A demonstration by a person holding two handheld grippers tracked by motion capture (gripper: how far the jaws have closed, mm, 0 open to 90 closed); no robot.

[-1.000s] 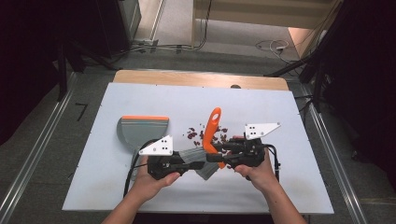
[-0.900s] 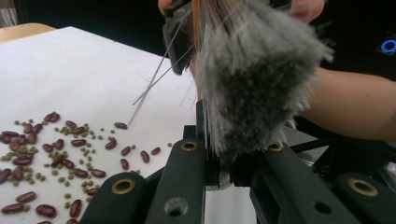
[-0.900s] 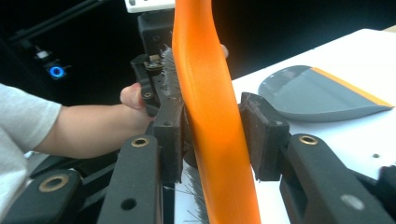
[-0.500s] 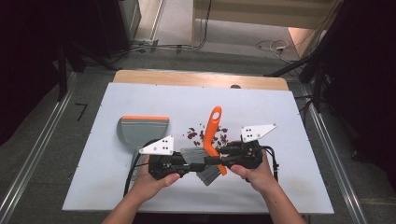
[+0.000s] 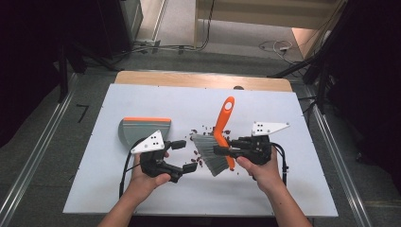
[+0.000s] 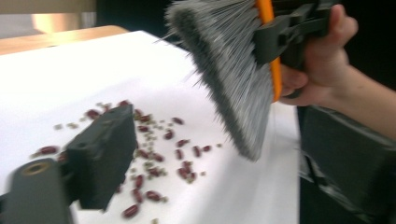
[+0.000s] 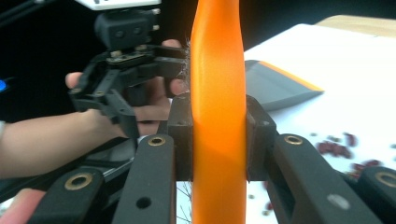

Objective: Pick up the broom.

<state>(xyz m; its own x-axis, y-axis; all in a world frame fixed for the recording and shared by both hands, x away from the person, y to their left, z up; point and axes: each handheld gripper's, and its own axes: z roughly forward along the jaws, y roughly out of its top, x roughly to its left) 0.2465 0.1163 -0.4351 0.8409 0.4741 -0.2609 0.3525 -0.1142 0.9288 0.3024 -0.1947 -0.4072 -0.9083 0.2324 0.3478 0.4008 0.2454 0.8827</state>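
A hand brush with an orange handle (image 5: 225,116) and grey bristles (image 5: 209,153) stands tilted over scattered red beans (image 5: 204,130) on the white table. My right gripper (image 5: 222,151) is shut on the handle (image 7: 218,116), low down near the bristles. To the left, my left gripper (image 5: 184,155) is open and holds nothing, a short gap away from the bristles (image 6: 229,79). One of its fingers (image 6: 100,158) hovers over the beans (image 6: 154,163). A grey dustpan with an orange rim (image 5: 144,130) lies behind the left hand.
The white table top (image 5: 142,99) has a wooden strip along its far edge (image 5: 203,79). Metal rails (image 5: 33,161) run down both sides of the table. The dustpan (image 7: 280,86) and more beans (image 7: 345,149) appear beside the handle in the right gripper view.
The brush, held by my right gripper, has shifted right and stands more upright. My left gripper has drawn away to the left, and its jaws now stand apart.
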